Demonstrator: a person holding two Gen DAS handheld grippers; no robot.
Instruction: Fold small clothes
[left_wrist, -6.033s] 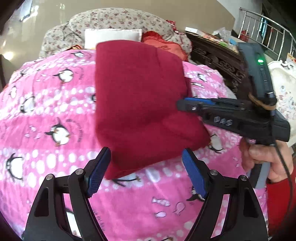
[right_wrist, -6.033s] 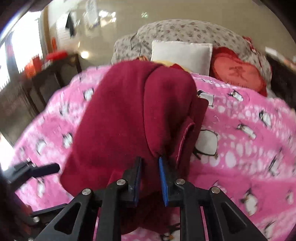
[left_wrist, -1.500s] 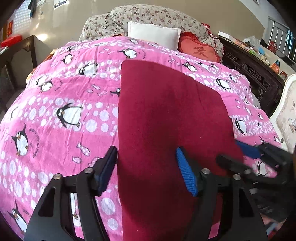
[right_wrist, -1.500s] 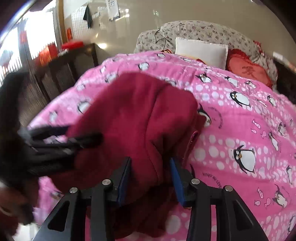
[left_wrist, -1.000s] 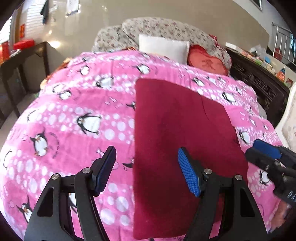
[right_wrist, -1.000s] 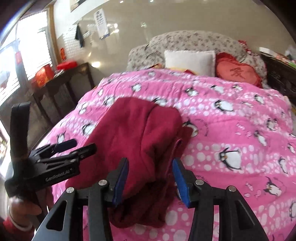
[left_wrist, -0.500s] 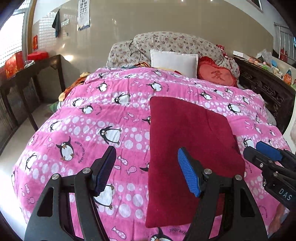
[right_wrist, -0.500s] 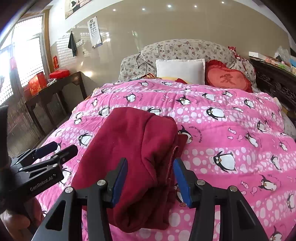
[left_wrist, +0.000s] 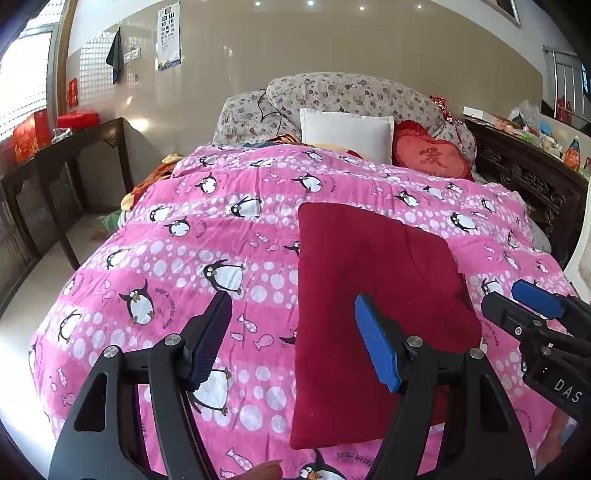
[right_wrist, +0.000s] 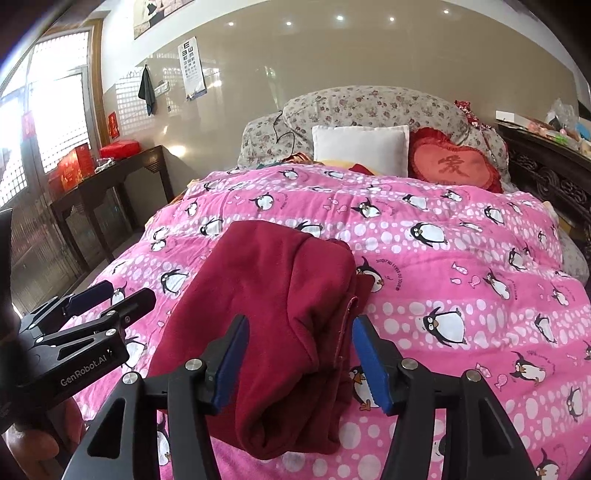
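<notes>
Now the red garment (left_wrist: 373, 295) lies folded into a rough rectangle on the pink quilt (left_wrist: 207, 236) of the bed, near its foot. The left tongs (left_wrist: 293, 339) are released, jaws wide, hovering above the garment's left edge with nothing pinched. The right tongs (right_wrist: 297, 363) have just been opening; a thick fold of the garment sits between the pads, but they stand clear of it on both sides, so the cloth looks let go.

The risk, as I judge it, lies on the right side. In the right wrist view the layers there bulge and the near end sags in a lumpy roll, with a seam edge peeking out. If the tongs pull away while a pad brushes that fold, the fleece could drag and the top layer slide open. The soft, uneven quilt gives little support, so a further fold could skew. Pressing the stack flat first would help.
</notes>
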